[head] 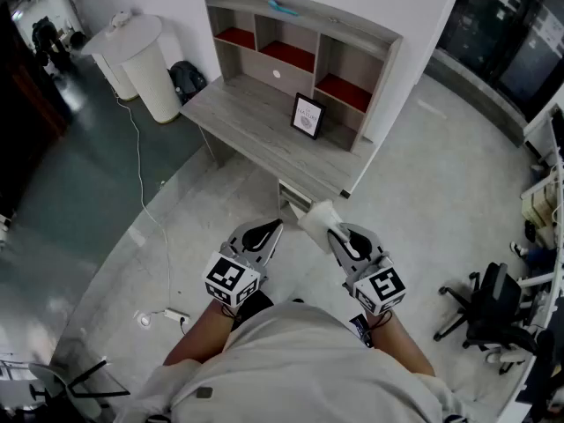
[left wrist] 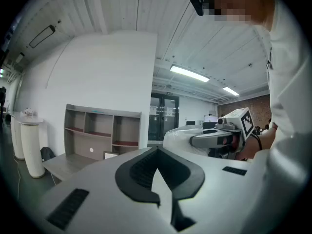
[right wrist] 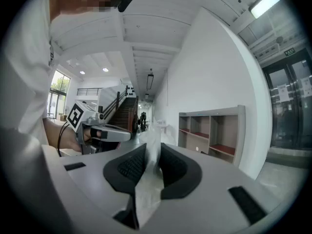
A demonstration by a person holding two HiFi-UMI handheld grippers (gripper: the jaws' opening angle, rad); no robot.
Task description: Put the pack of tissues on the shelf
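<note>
Tissues first: the pack of tissues (head: 317, 217) is pinched between the jaws of my right hand-held gripper (head: 333, 229), which is closed on its soft wrap. Most of the pack sticks out ahead of the tips, I think so that it can go into a compartment before the jaws do. My left hand-held gripper (head: 271, 227) rides alongside with its jaws together and nothing between them; I judge it is only kept level and out of the way. I am standing on open floor well short of the bench (head: 256, 117), and the shelf (head: 304, 9) stands along its back edge against the wall, so the carry is not yet finished. Three open compartments with red floors face me. A framed picture (head: 307, 115) leans on the bench in front of the right-hand one, so the middle or left opening looks easier to reach. The dividers and the top board are the edges I must clear. Room to walk in is good straight ahead, though a cable (head: 141, 174) trails over the floor to my left, a tall white cylinder (head: 150, 69) stands by the bench's left end, and an office chair (head: 489, 311) sits off to my right, well apart from my path
</note>
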